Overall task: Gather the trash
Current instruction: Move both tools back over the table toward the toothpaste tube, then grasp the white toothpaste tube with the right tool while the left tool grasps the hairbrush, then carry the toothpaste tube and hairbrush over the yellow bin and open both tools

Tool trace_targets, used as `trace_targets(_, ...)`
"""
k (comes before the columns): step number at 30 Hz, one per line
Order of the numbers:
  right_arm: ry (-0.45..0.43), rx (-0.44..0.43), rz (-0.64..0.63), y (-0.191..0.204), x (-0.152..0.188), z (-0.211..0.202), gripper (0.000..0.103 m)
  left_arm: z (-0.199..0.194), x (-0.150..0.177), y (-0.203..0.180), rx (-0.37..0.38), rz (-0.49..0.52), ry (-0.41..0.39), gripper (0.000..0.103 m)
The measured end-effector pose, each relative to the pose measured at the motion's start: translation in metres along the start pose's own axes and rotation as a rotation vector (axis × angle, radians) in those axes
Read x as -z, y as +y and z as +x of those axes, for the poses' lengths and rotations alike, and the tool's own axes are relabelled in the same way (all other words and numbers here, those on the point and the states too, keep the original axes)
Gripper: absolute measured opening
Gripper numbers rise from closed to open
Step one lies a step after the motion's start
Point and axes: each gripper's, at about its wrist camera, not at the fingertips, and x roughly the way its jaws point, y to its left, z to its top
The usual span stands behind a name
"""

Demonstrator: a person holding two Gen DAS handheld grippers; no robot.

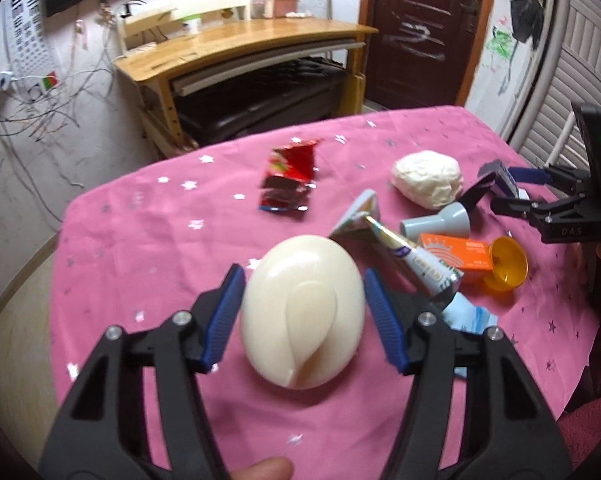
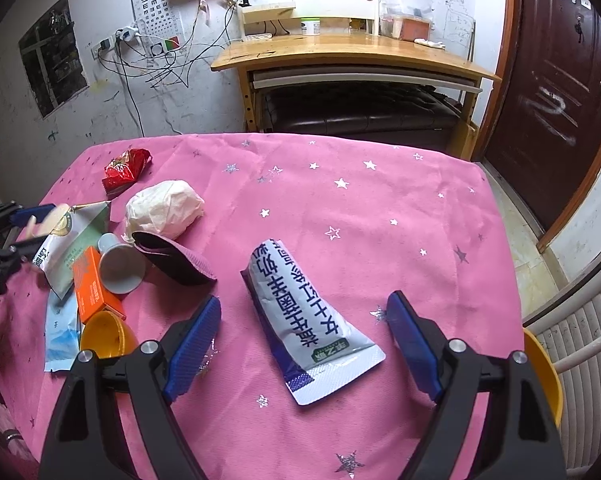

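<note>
Pink cloth with silver stars covers the table (image 1: 148, 240); a wooden desk (image 1: 240, 48) stands behind. The left gripper (image 1: 304, 304) is spread wide around a cream egg-shaped lid (image 1: 302, 316).

In the right view, the right gripper (image 2: 304, 344) gapes around a flat white-and-blue pouch (image 2: 312, 320) near the table's front edge. The grey cup (image 2: 120, 266) beside it lies tipped over.

Black claw (image 1: 304, 304) arms, ribbed blue pads (silver screws)
</note>
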Motion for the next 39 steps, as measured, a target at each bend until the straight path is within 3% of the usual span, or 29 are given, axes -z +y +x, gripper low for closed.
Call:
trace_targets(4,0.005,0.006,-0.004,0.003,0.0,0.001,0.076,-0.013,0.003,0.009,-0.013,-0.031,-0.021,0.059)
trace_targets(7,0.001,0.036,-0.008,0.003,0.0,0.0,0.049,-0.02,0.005,0.011,-0.019,-0.046,-0.034,0.059)
trace_targets(8,0.0,0.03,-0.005,0.002,0.001,-0.002,0.034,-0.022,0.005,0.01,-0.019,-0.048,-0.04,0.059)
trace_targets(11,0.0,0.031,-0.015,0.002,0.004,-0.006,0.025,-0.028,0.006,0.01,-0.019,-0.056,-0.056,0.059)
trace_targets(22,-0.105,-0.02,0.033,-0.01,0.009,-0.051,0.025,-0.057,-0.003,-0.005,-0.015,-0.054,-0.127,0.059)
trace_targets(28,-0.139,-0.028,0.06,-0.022,0.017,-0.069,0.025,-0.065,-0.015,-0.036,0.01,-0.008,-0.154,0.059)
trace_targets(39,-0.18,-0.014,0.123,-0.057,0.04,-0.092,0.025,-0.047,-0.023,-0.072,-0.005,0.058,-0.116,0.057)
